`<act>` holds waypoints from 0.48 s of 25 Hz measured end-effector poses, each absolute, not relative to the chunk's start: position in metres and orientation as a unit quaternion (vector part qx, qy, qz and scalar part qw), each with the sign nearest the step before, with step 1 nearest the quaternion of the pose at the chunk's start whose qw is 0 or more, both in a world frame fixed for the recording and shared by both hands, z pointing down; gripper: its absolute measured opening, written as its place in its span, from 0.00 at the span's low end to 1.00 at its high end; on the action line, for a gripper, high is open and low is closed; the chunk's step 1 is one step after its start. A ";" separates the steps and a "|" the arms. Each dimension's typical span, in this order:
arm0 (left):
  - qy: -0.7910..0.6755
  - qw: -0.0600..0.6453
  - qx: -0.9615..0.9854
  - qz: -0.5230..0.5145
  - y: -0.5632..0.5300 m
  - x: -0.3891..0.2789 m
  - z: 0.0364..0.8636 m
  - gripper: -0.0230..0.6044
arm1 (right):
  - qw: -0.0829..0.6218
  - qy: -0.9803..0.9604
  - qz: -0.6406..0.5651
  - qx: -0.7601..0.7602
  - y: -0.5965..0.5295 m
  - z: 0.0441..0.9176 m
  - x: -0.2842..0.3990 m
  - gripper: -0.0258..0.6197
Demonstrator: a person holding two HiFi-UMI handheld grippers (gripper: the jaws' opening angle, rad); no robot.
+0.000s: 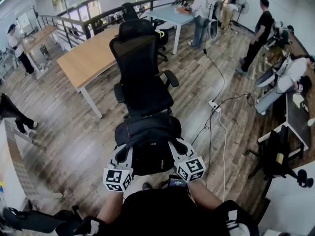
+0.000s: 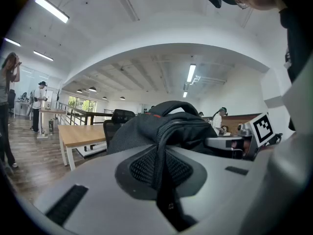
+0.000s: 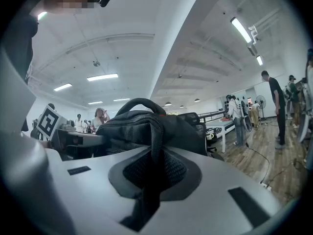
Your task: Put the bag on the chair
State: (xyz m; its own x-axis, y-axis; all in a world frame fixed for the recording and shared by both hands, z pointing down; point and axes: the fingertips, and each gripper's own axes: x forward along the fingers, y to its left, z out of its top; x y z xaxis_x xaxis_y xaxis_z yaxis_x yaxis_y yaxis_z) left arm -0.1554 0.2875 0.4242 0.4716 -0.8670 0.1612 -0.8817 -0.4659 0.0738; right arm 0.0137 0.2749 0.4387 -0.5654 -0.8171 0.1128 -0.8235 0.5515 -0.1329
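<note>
My left gripper (image 2: 161, 177) has its jaws drawn in narrow, pinching a webbing strap (image 2: 160, 155) of the black bag (image 2: 168, 124). The strap runs up out of the slot between the pads, and the body of the bag bulges just beyond the jaw tips. My right gripper (image 3: 149, 180) is the same: jaws nearly together, clamped on another strap (image 3: 155, 146), with the bag (image 3: 139, 126) filling the space just ahead of the tips and its carry handle arching on top.

From the head view the bag (image 1: 147, 139) hangs between the two grippers, the left gripper (image 1: 124, 154) at its left flank and the right gripper (image 1: 176, 149) at its right. Both point nearly level.

Straight beyond the jaws stands the black mesh office chair (image 1: 141, 75), its seat facing me. The far edge of the bag sits at the seat's front edge; I can't tell from this angle whether it touches the seat or is still just short of it.

Under everything is a wood plank floor (image 1: 69, 132). A long wooden table (image 1: 88, 58) stands past the left jaws, beside the chair. Off beyond the right jaws a power strip (image 1: 215, 105) lies on the floor with cables trailing from it. Several people stand or sit around the edges of the open office, well apart from the chair.
</note>
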 end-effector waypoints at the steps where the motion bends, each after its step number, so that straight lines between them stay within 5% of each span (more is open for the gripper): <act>1: -0.510 0.073 0.855 0.051 0.287 -0.154 0.423 0.08 | 0.017 -0.879 0.086 0.468 0.276 0.439 0.015 0.09; 12: -0.505 0.071 0.859 0.043 0.310 -0.137 0.416 0.08 | 0.012 -0.886 0.086 0.456 0.299 0.432 0.032 0.10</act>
